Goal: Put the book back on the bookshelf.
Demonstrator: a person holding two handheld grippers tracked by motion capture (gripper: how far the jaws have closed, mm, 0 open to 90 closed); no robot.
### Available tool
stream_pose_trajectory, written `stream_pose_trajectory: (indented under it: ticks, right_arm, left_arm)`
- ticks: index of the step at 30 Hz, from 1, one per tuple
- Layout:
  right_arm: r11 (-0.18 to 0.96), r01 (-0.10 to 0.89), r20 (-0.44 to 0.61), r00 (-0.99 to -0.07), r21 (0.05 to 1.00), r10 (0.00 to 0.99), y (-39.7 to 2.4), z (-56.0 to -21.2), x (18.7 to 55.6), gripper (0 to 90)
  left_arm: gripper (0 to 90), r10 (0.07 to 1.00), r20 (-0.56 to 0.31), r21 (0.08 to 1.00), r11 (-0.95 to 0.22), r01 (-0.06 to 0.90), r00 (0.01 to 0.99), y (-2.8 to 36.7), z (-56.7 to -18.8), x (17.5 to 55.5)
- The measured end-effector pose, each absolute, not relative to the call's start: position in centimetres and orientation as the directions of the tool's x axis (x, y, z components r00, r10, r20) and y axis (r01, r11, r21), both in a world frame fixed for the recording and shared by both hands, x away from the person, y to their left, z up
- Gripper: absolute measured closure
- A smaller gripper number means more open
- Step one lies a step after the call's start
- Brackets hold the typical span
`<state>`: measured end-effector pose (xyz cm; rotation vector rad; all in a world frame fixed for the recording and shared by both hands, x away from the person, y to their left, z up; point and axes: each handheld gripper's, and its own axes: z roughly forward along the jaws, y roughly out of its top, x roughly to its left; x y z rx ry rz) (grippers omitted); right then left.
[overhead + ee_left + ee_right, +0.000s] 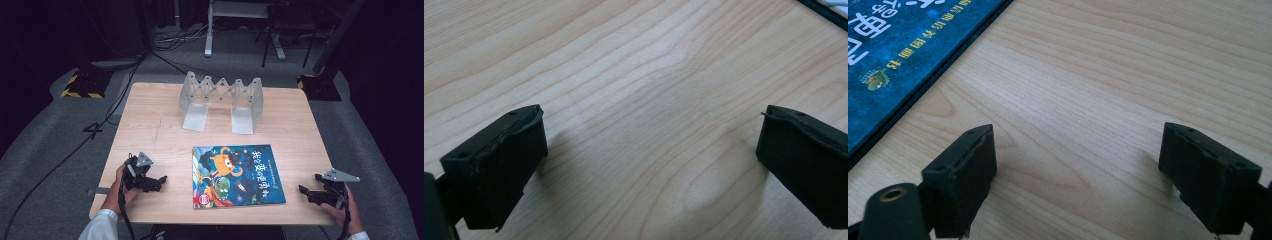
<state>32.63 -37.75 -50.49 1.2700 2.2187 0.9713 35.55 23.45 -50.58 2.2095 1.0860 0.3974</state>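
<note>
Both grippers, left (161,180) and right (303,190), are sitting spread and empty beside the picture book (236,175) (untouched), so next probably means reaching in.

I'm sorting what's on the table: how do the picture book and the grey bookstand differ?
The picture book lies flat and closed near the table's front; the grey bookstand stands upright toward the far edge. The book is blue with colourful cartoon art, the bookstand plain grey with a zigzag lattice. Both rest on the wooden table, untouched by either gripper.

Bare table (150,130) beside book (237,175)
</note>
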Motion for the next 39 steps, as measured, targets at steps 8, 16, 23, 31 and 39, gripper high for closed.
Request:
stream_pose_trajectory:
  ticks: [8, 16, 23, 31, 39]
  right_arm:
    - [0.345, 0.582, -0.005, -0.505, 0.736, 0.863, -37.8, -50.5, 32.6, 15.7]
    - [0.365, 0.572, -0.005, -0.533, 0.735, 0.846, -37.7, -50.4, 32.5, 17.8]
    - [0.391, 0.557, -0.008, -0.568, 0.732, 0.823, -37.5, -50.4, 32.4, 19.6]
    - [0.424, 0.533, -0.024, -0.601, 0.733, 0.799, -37.1, -50.2, 32.2, 23.9]
    - [0.437, 0.493, -0.006, -0.659, 0.753, 0.752, -36.1, -49.8, 31.0, 24.8]
  left_arm:
    - [0.3, 0.752, -0.012, 0.664, -0.486, 0.568, 0.659, 23.2, -50.6, 34.7]
    - [0.2, 0.737, -0.019, 0.652, -0.502, 0.567, 0.675, 23.0, -50.5, 34.6]
    - [11.5, 0.721, -0.021, 0.670, -0.504, 0.545, 0.692, 22.6, -50.3, 35.1]
    - [17.3, 0.670, -0.016, 0.678, -0.538, 0.501, 0.742, 20.4, -50.1, 36.2]
    - [17.6, 0.631, -0.029, 0.715, -0.529, 0.457, 0.775, 18.1, -49.2, 37.8]
